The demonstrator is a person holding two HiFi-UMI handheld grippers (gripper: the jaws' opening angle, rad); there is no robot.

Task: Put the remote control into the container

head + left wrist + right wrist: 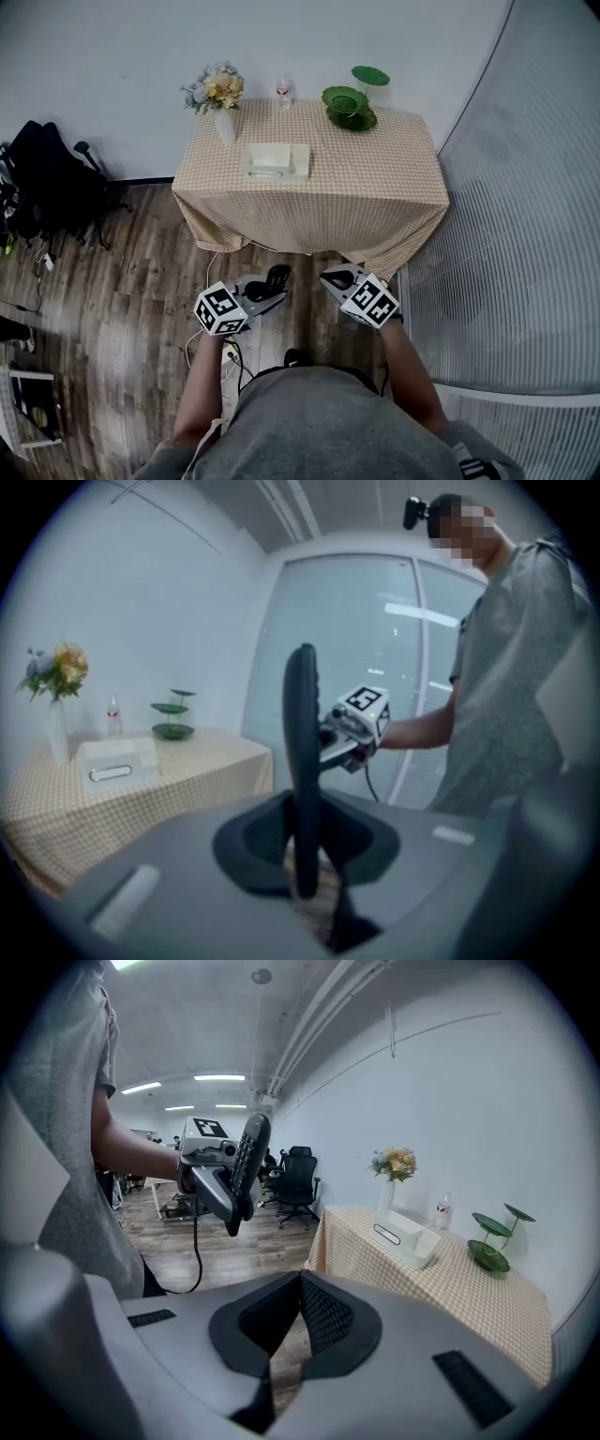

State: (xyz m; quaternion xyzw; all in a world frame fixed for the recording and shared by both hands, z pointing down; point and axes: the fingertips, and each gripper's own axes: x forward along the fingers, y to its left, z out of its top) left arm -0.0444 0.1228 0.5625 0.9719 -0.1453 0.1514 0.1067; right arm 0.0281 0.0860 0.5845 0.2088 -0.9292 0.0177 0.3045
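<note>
A black remote control [276, 279] is clamped in my left gripper [265, 292], held over the wooden floor in front of the table. In the left gripper view the remote [302, 752] stands edge-on between the pads. My right gripper [336, 277] hovers just to the right of it, shut, with nothing between its fingers; its jaws [300, 1309] meet in a closed point. The container [277, 160], a white open box, sits on the checkered tablecloth, toward the left of the table's middle. It also shows as the container [409, 1233] in the right gripper view.
On the table [375, 178] stand a vase of flowers [217, 97], a small water bottle [283, 91] and a green tiered dish stand [351, 103]. A black chair with bags [52, 183] is at the left. A glass wall [525, 234] runs along the right. Cables [230, 356] lie on the floor.
</note>
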